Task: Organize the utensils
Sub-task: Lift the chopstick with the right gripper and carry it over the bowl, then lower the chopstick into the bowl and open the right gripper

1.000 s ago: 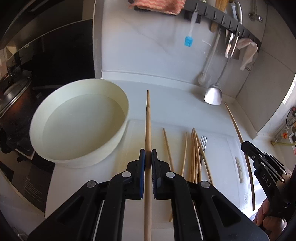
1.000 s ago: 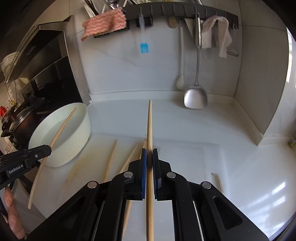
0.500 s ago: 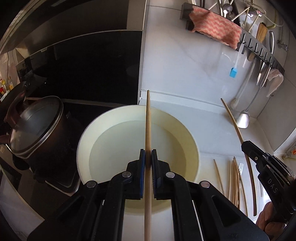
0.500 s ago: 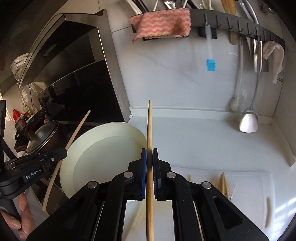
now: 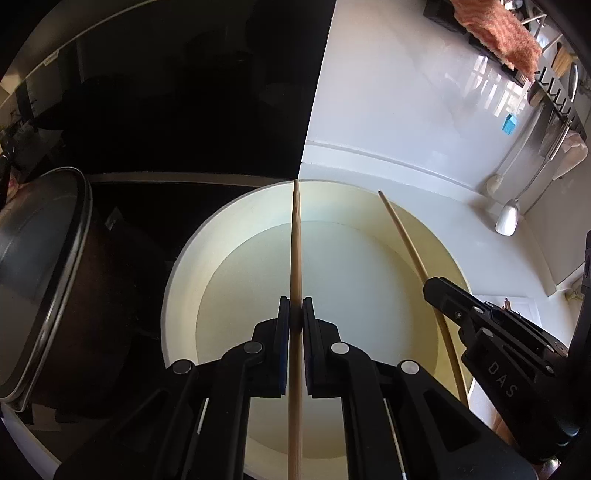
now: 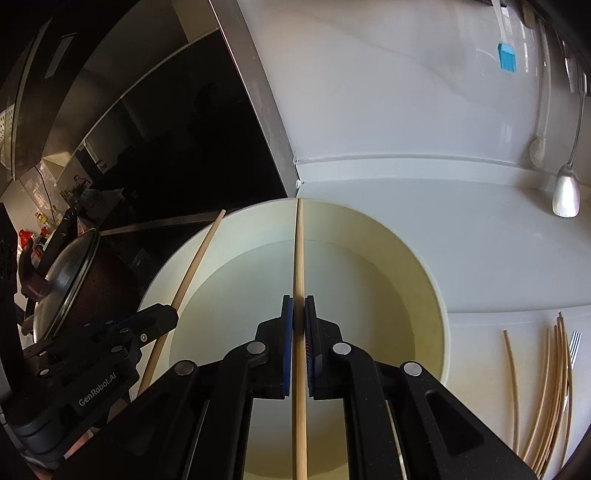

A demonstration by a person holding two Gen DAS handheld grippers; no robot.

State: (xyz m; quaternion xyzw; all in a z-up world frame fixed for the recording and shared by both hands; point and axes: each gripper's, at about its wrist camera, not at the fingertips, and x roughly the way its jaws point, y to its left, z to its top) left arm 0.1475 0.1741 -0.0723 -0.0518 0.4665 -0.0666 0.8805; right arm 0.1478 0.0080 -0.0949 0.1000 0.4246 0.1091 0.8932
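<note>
Held one chopstick (image 5: 295,240) in left gripper (image 5: 295,314), another chopstick (image 6: 299,251) in right gripper (image 6: 299,314), over the cream basin (image 5: 177,295); best lowered before release.

Bright daylight from the right, glaring off the white wall (image 5: 436,110) and counter (image 6: 480,251). Deep shadow across the black panel (image 5: 184,110) on the left. Sharp focus throughout; strong fisheye bending, dark corners.

Cream basin (image 5: 173,295), tan wooden chopsticks (image 6: 299,258), white surface (image 6: 498,266), black fingers (image 5: 321,343) with blue pads, salmon zigzag-striped cloth (image 5: 495,29).
</note>
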